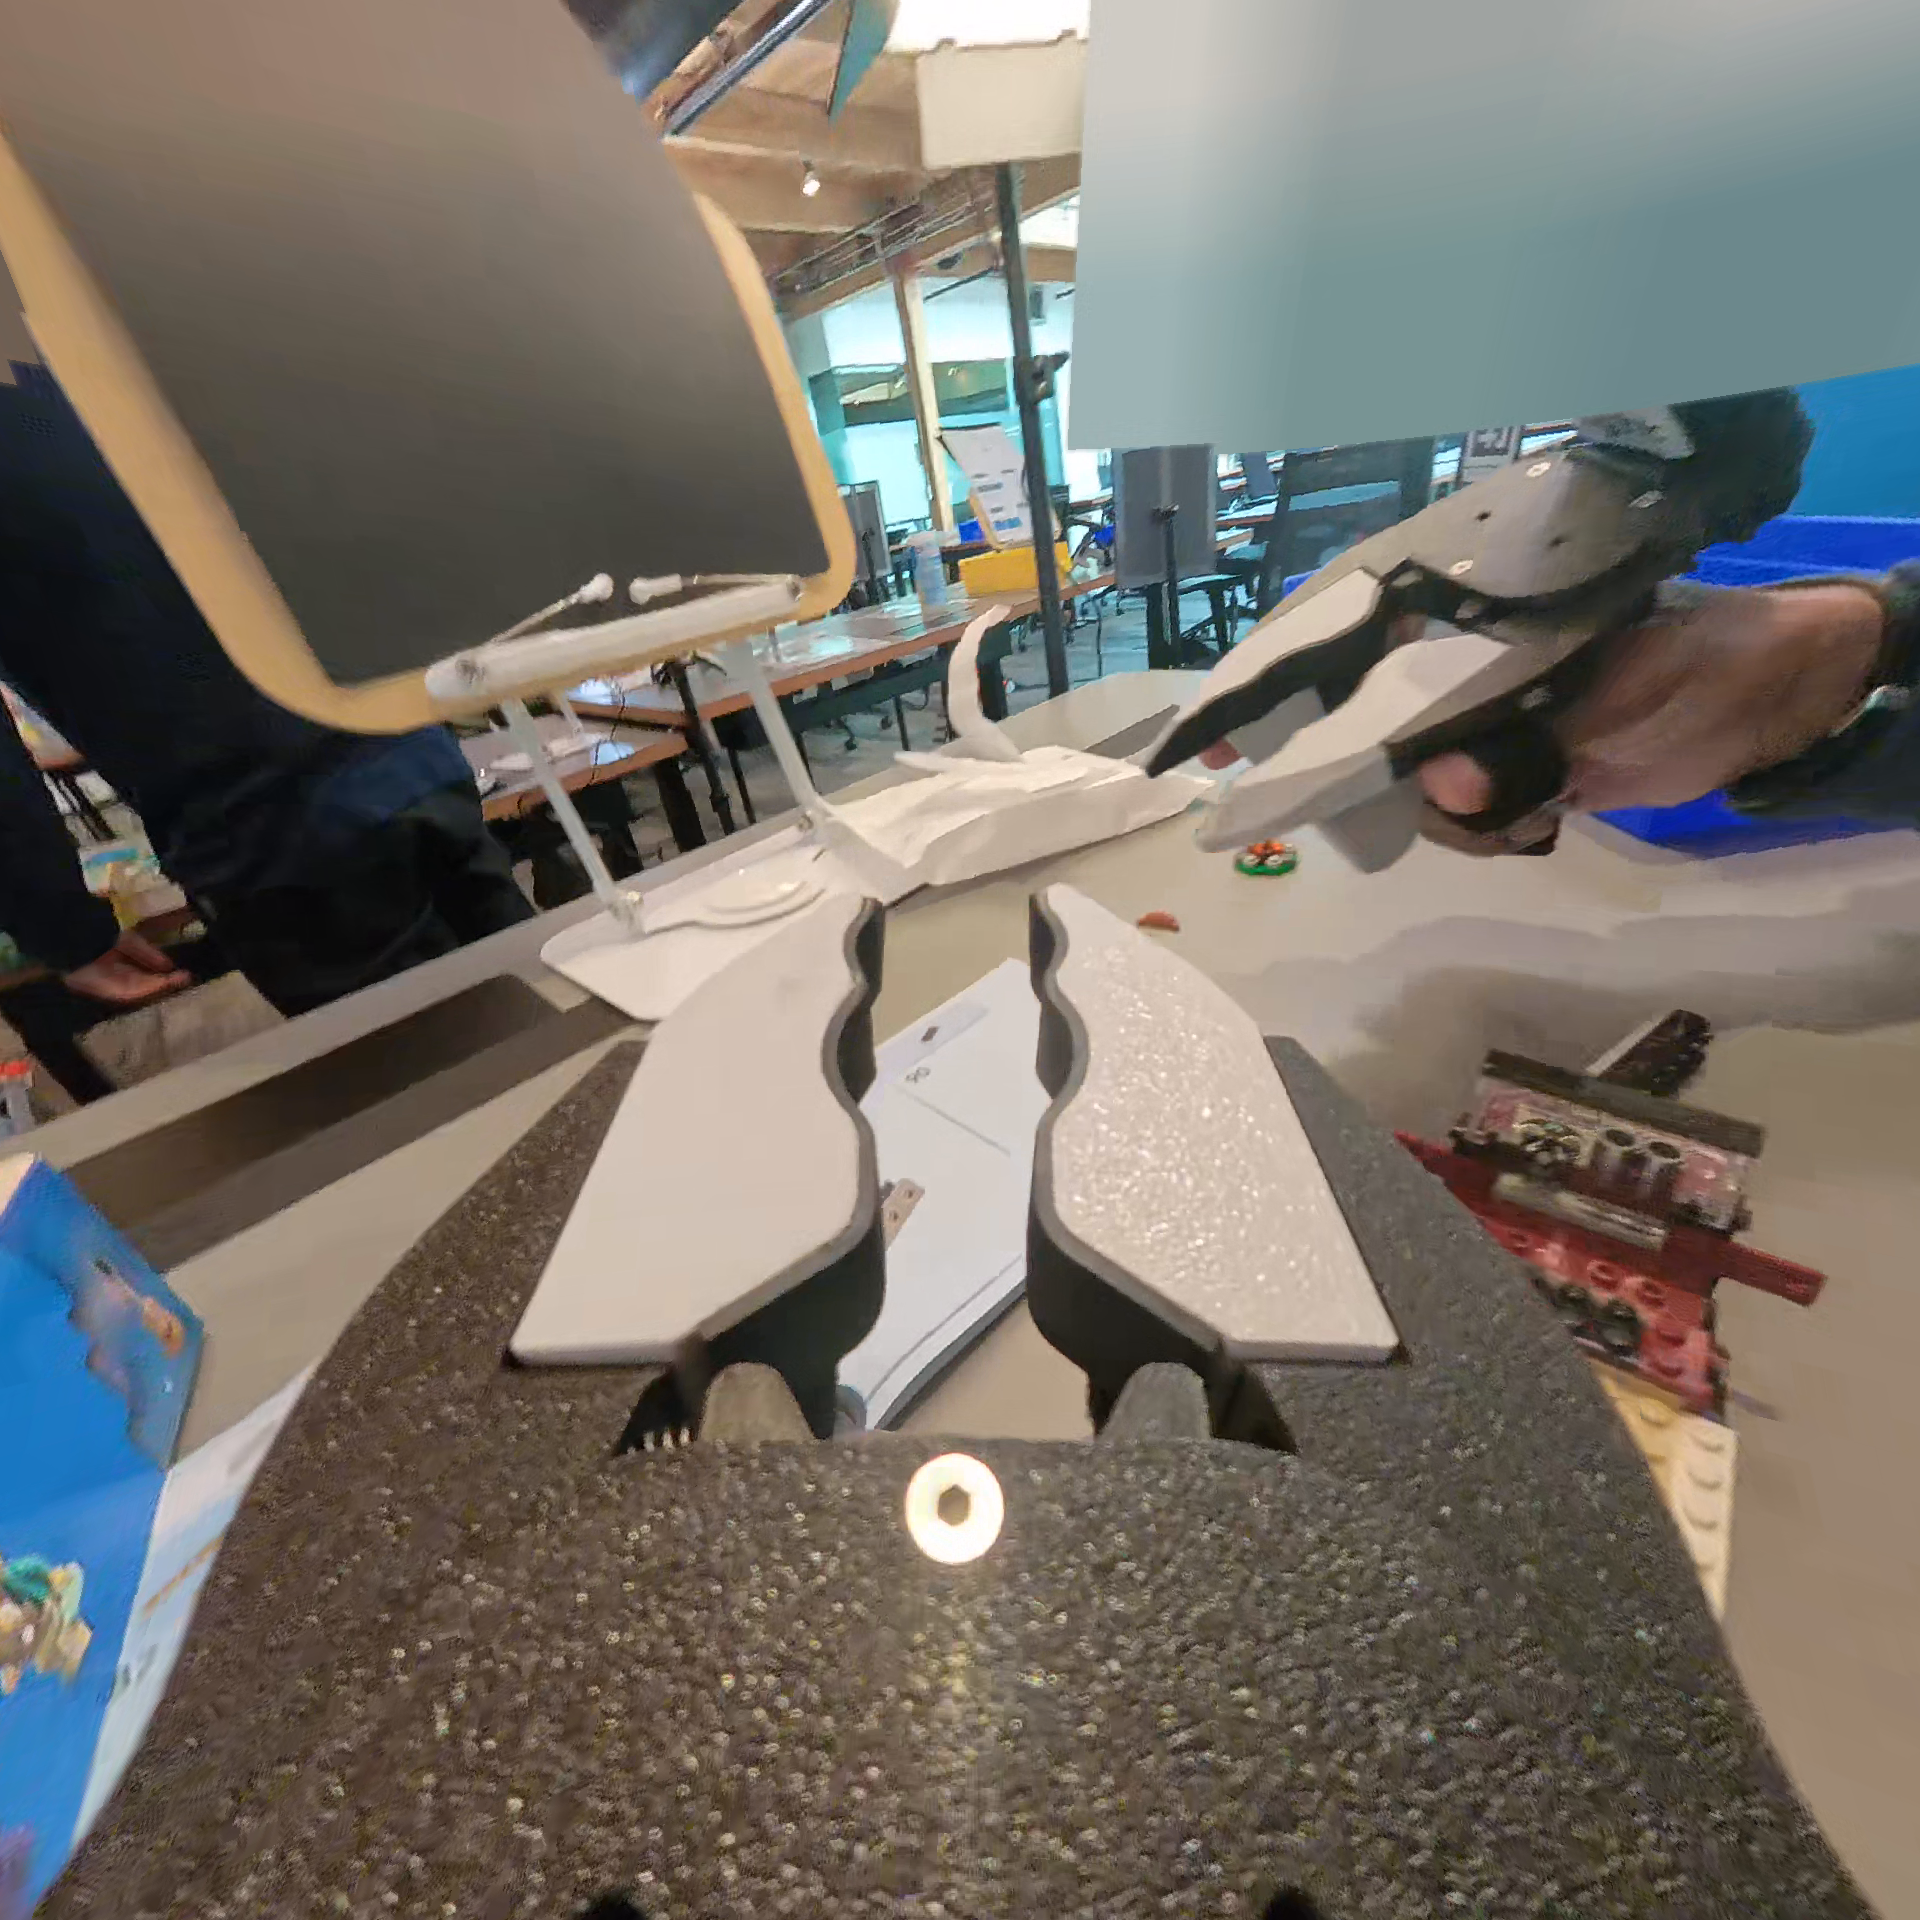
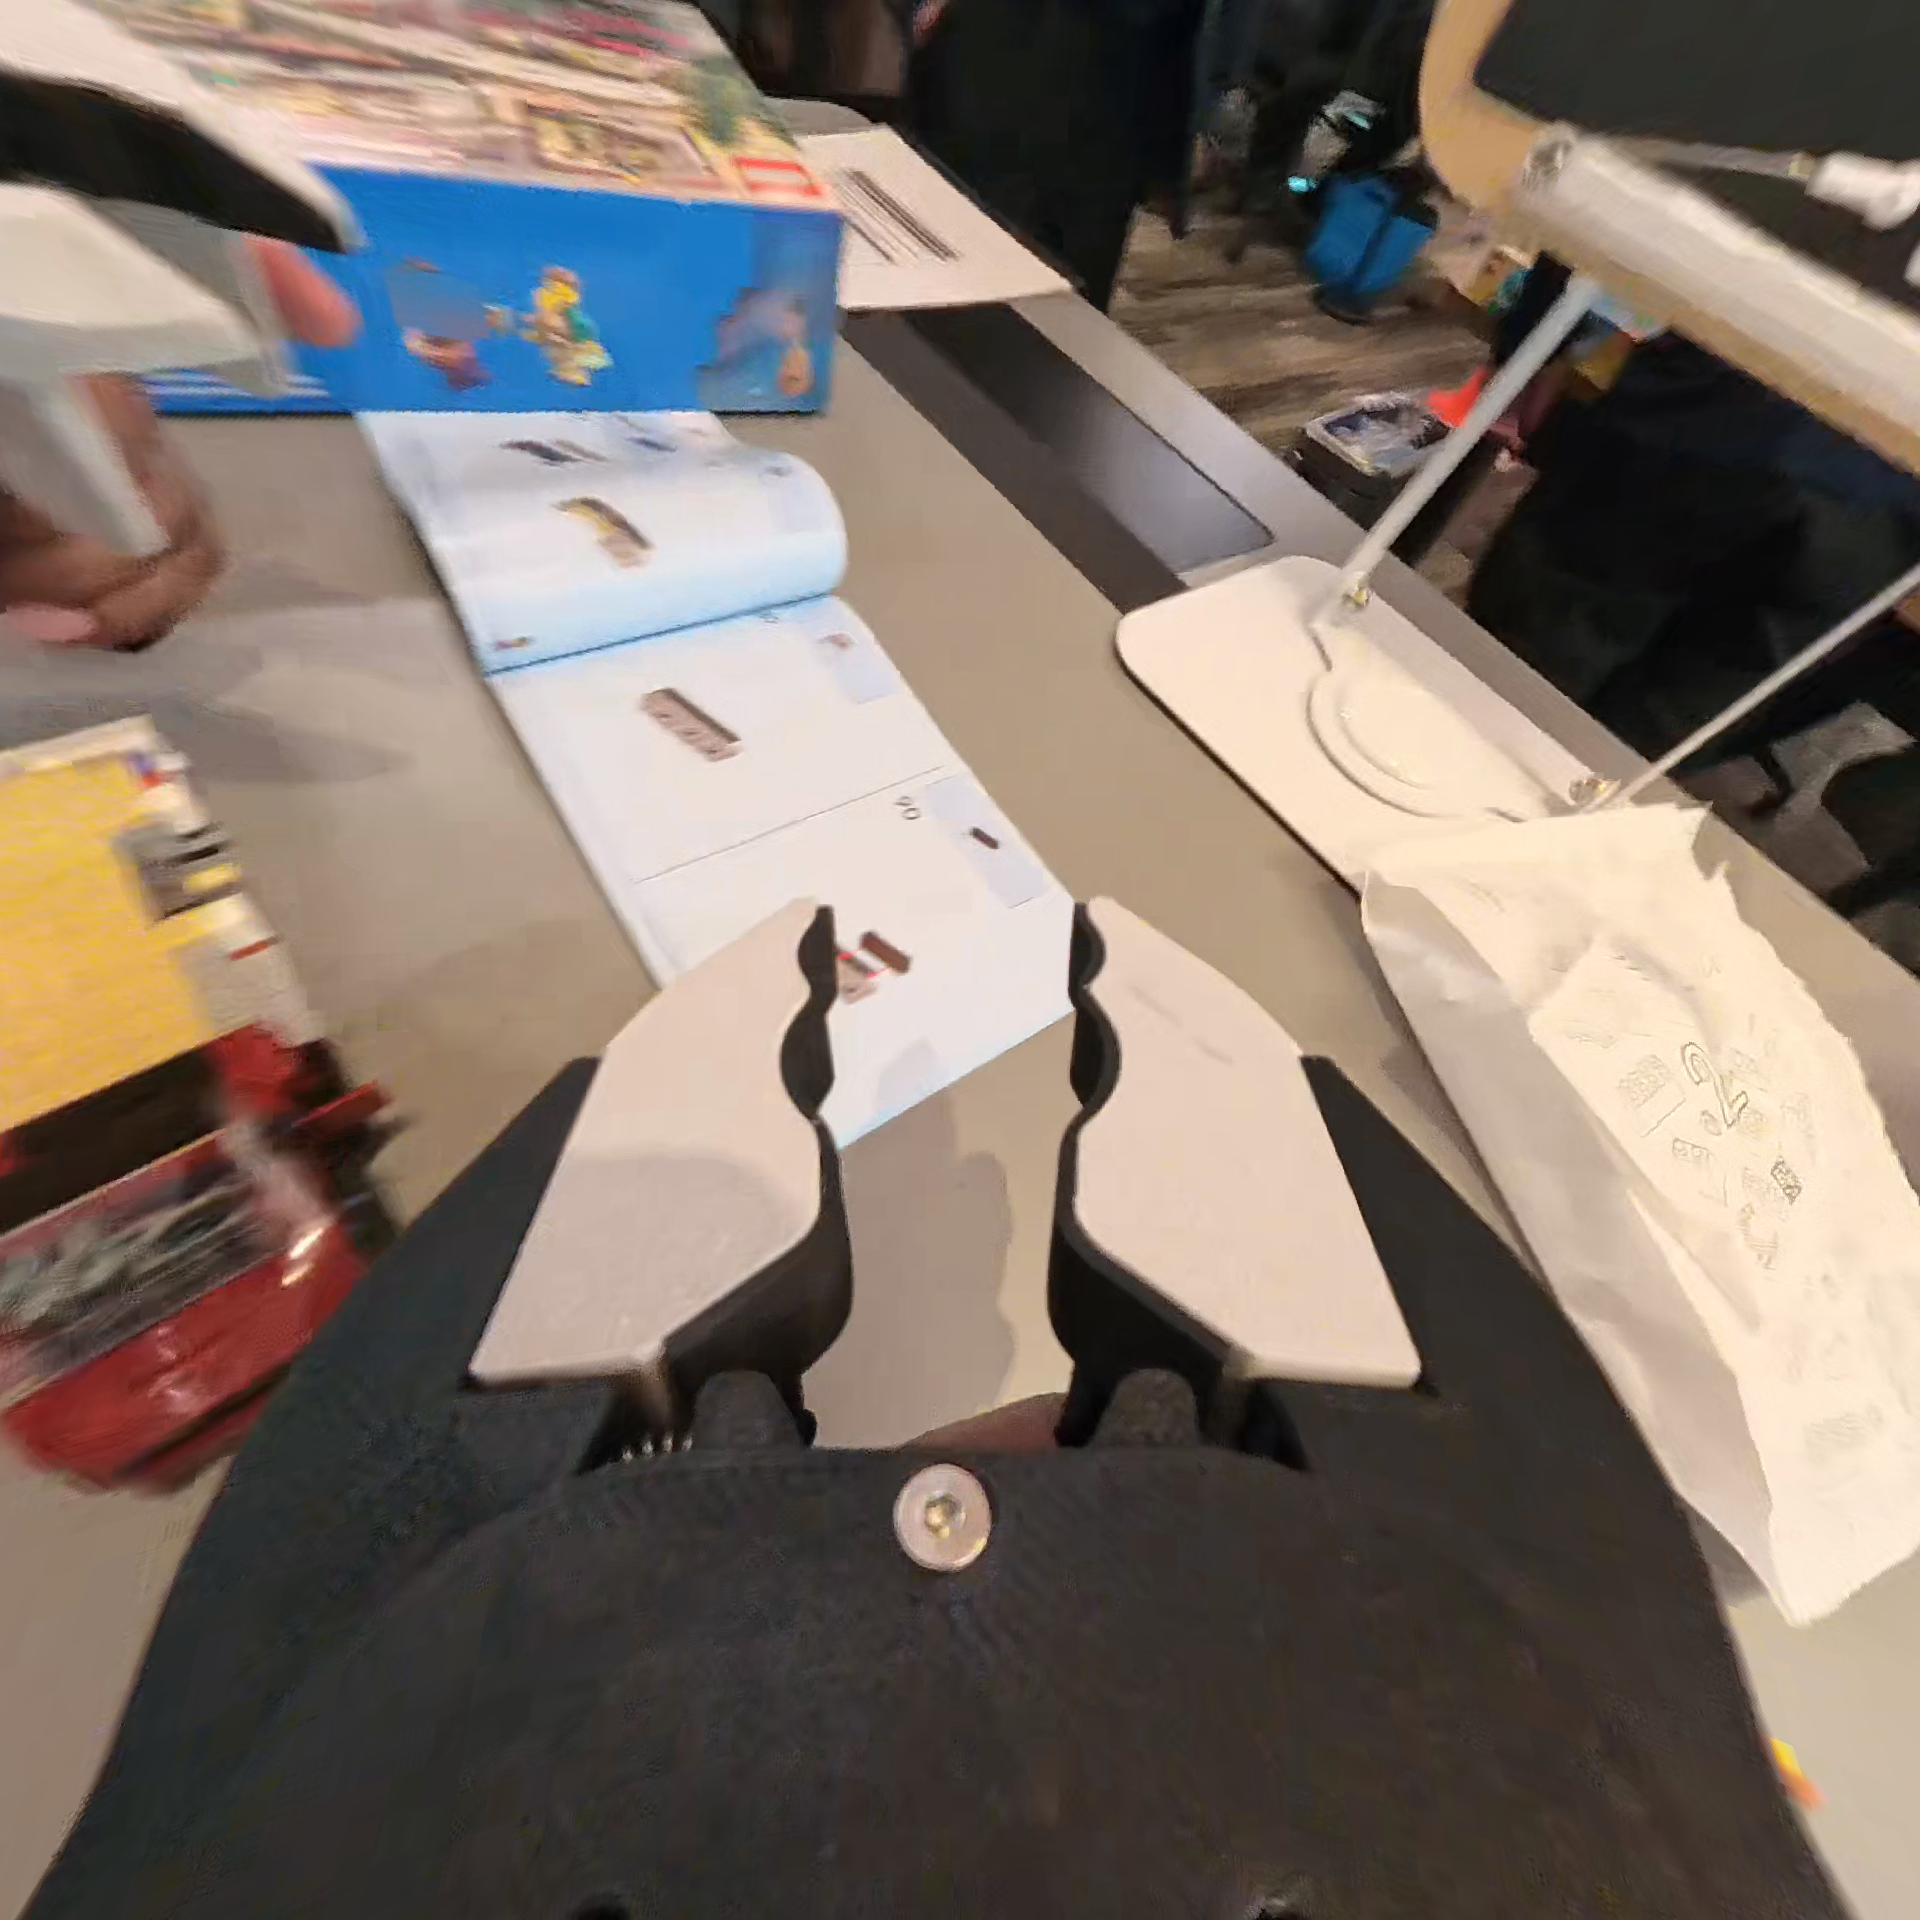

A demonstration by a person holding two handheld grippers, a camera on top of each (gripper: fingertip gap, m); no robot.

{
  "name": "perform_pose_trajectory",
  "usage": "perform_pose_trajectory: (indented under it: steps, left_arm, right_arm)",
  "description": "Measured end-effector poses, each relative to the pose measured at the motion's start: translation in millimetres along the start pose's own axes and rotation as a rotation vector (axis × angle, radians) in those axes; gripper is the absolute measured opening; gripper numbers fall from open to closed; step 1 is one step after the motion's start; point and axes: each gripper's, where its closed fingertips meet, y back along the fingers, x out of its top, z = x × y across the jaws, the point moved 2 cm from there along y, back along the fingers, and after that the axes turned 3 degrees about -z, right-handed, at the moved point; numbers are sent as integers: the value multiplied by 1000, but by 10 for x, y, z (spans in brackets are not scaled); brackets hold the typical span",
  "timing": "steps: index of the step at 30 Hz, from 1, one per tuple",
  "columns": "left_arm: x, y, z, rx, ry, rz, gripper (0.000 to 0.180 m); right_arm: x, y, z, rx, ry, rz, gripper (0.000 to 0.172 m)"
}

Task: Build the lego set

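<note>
clear: table centre (image 2: 1039, 644) | blocked: booklet (image 2: 790, 748), stand (image 2: 1247, 665), bag (image 2: 1662, 1143)

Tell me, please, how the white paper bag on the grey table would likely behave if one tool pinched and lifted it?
The white paper bag looks crumpled and thin, so it would probably flop and crease rather than stay stiff. It lies fairly flat, suggesting it is light. Its torn upright flap might rip further if pulled.

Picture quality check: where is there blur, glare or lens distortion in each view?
Left wrist view: red brick model smeared at the right edge, glare on the claw's screw, tablet bowed by the lens. Right wrist view: instruction booklet fairly sharp; yellow box and red model motion-blurred.
</note>
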Motion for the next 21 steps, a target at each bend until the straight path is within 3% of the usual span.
perform_pose_trajectory:
  steps: [5, 10, 16, 21]
  left_arm:
    - [-210, -41, -135, 28, 71, -71, 28]
    - [-231, -25, -244, 75, 89, -81, 29]
    - [-258, -21, -284, 84, 74, -103, 30]
    - [-278, -38, -191, 31, 30, -128, 30]
  right_arm:
    - [-275, -408, 91, 29, -134, -68, 48]
    - [-277, -304, 187, 10, -181, 22, 45]
    - [-317, -331, 204, 67, -244, -8, 48]
    - [-365, -335, 50, 109, -127, -59, 50]
